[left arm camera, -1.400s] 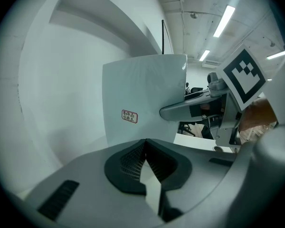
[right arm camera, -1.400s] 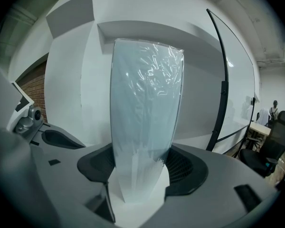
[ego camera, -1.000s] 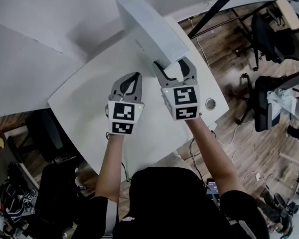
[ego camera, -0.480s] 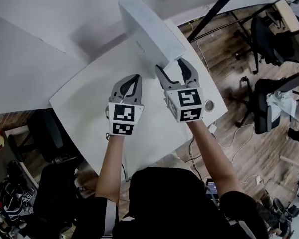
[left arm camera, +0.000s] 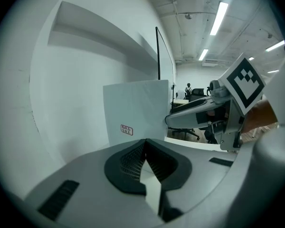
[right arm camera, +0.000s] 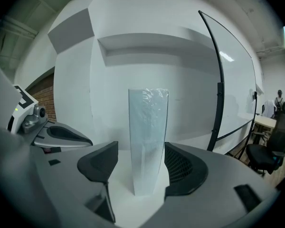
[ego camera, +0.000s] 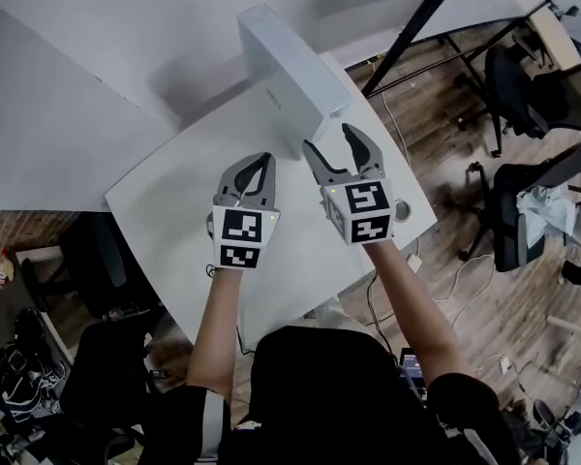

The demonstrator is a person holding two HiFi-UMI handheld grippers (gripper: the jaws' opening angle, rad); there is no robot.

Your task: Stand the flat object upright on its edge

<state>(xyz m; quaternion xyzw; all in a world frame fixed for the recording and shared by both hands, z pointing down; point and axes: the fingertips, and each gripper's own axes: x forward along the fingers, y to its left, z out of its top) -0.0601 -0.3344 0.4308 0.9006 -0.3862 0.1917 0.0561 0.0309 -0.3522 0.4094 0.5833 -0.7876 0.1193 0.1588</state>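
The flat white box (ego camera: 289,77) stands upright on its long edge at the far side of the white table (ego camera: 184,201). My right gripper (ego camera: 334,143) is open just short of the box's near end, one fingertip to each side of it. In the right gripper view the box's narrow end (right arm camera: 147,141) rises ahead between the spread jaws, and neither pad visibly presses on it. My left gripper (ego camera: 260,162) is shut and empty, to the left of the box. In the left gripper view the box's broad face (left arm camera: 135,115) shows beyond the shut jaws, with the right gripper (left arm camera: 199,113) beside it.
White partition walls (ego camera: 97,56) stand close behind the table. A round cable hole (ego camera: 402,209) lies near the table's right edge. A black stand pole (ego camera: 416,22) and office chairs (ego camera: 533,95) are on the wooden floor at the right.
Both grippers have drawn back a little toward the person. The right gripper's jaws, which straddled the box's near end, now sit just short of it. The box keeps standing.
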